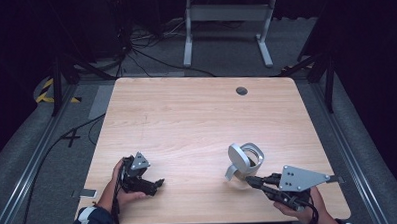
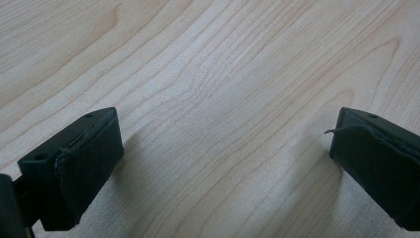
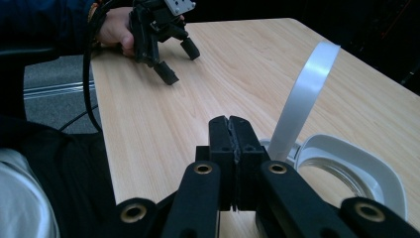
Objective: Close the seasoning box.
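Resting on the table [image 1: 186, 117]: left tongs [image 1: 160, 183] gaping, right tongs [image 1: 250, 179] pressed together beside the white headset [image 1: 245, 160].

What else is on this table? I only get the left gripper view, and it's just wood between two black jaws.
Observer: A white ring-shaped object with a strap stands at the table's right front.
Operator: Is anything near it?
Observer: The right gripper points at its base, jaws shut with nothing between them.
Operator: And where is the gripper whose camera I'm seeing through?
Observer: The left gripper is held in a hand at the left front, well apart from the object.
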A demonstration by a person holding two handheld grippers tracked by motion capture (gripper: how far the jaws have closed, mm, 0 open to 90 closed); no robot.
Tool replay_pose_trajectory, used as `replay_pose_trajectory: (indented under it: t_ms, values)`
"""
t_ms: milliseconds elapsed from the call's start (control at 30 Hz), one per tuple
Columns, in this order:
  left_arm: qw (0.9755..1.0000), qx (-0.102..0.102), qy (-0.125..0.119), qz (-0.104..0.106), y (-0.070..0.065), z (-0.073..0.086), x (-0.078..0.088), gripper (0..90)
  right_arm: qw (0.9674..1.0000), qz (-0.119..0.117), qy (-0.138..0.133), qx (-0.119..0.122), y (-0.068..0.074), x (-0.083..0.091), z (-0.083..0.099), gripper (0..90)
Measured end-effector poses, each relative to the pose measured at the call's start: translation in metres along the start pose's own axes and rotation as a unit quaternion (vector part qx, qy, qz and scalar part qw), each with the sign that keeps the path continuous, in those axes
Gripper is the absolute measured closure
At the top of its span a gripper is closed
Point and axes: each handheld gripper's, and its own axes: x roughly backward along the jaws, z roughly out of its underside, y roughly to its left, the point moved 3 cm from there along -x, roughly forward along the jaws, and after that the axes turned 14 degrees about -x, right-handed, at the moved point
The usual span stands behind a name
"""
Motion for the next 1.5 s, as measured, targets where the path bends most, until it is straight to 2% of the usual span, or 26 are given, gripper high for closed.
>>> replay_pose_trajectory:
  t_ms: [233,367,833,1500]
  values:
    - [1.0,0.001,0.0,-0.001,0.0,0.0,0.0,0.5,1.0,0.002,-0.005,0.005,0.004,-0.005,-0.005,89.5]
    - [1.0,0.001,0.0,-0.001,0.0,0.0,0.0,0.5,0.9999,0.012,-0.007,0.009,0.005,-0.007,-0.009,89.5]
    - [1.0,0.001,0.0,-0.001,0.0,0.0,0.0,0.5,0.9992,0.035,-0.016,-0.002,-0.013,-0.008,-0.016,89.5]
    - [1.0,0.0,0.0,0.0,0.0,0.0,0.0,0.5,0.9974,0.071,-0.012,-0.012,-0.032,0.001,-0.009,89.4]
